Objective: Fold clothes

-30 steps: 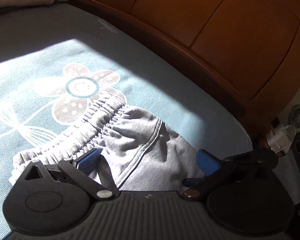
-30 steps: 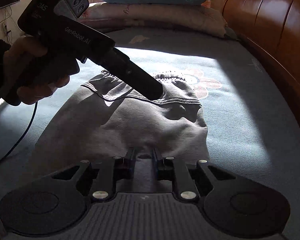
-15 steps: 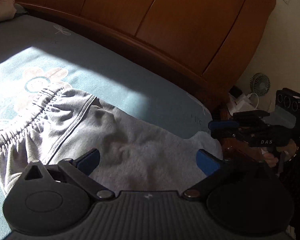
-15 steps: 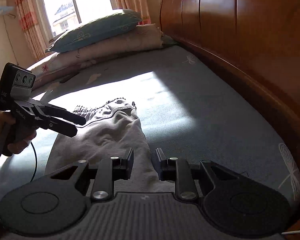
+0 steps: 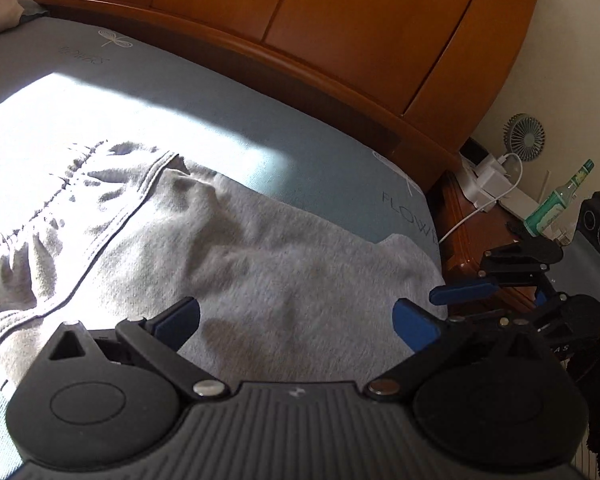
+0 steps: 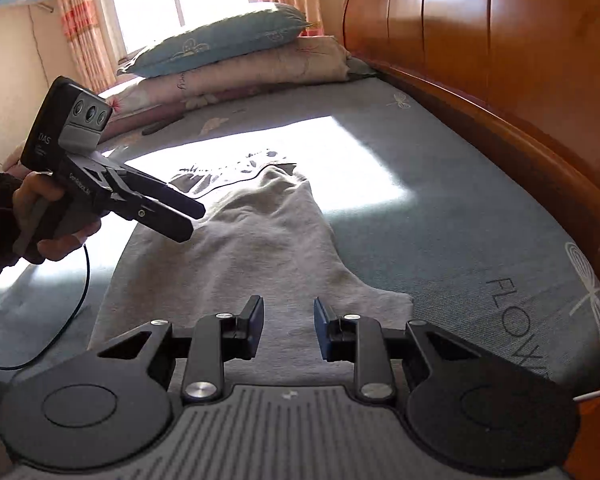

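Grey sweatpants [image 5: 260,256] lie flat on the blue bedsheet [image 5: 308,160], their elastic waistband [image 5: 60,200] in the sunlit patch. My left gripper [image 5: 296,320] hovers open and wide over the leg part, with nothing between its blue pads. In the right wrist view a hand holds the left gripper [image 6: 188,222] above the sweatpants [image 6: 268,248]. My right gripper [image 6: 288,320] is over the near end of the cloth, its jaws opening and nothing pinched between them. The right gripper [image 5: 460,296] also shows at the bed's corner in the left wrist view.
A wooden headboard [image 6: 500,60] runs along the bed's far side. Stacked pillows [image 6: 236,60] lie by the window. A nightstand [image 5: 472,232] off the bed's corner holds a small fan [image 5: 524,136], a charger and a green bottle [image 5: 556,200]. A black cable [image 6: 76,300] trails from the left gripper.
The right gripper, earlier shut on the grey cloth, has let it go and drawn back toward the bed's corner. The left gripper has moved from the waistband along the leg.
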`<action>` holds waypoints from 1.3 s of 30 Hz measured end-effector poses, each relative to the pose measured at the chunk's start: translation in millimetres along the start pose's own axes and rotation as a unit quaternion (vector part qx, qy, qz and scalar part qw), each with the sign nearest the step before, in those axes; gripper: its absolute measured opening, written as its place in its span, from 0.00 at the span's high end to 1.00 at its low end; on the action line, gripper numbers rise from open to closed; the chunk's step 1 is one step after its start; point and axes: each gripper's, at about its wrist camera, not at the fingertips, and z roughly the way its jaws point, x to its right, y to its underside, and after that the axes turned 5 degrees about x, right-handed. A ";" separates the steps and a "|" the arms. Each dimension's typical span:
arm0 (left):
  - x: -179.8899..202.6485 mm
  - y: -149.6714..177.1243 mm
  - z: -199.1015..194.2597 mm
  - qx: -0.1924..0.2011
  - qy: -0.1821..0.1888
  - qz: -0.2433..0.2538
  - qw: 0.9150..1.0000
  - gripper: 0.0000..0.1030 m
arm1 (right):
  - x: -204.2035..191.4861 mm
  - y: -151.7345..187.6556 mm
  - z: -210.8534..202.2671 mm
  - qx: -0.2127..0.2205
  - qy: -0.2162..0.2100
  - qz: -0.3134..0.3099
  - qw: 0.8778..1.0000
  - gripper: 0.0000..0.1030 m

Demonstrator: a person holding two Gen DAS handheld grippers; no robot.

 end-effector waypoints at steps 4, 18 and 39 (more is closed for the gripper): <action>-1.7 7.5 0.8 -0.008 -0.010 0.009 1.000 0.01 | -35.0 27.6 32.8 -0.074 0.012 -0.089 0.993 0.70; 9.7 20.7 -5.4 -0.012 0.008 0.051 0.999 0.01 | 5.1 17.8 7.9 0.000 0.072 0.019 0.997 0.65; 20.1 39.8 -37.1 0.021 0.012 0.107 0.994 0.01 | -6.5 -43.6 72.1 0.046 0.031 0.020 0.998 0.64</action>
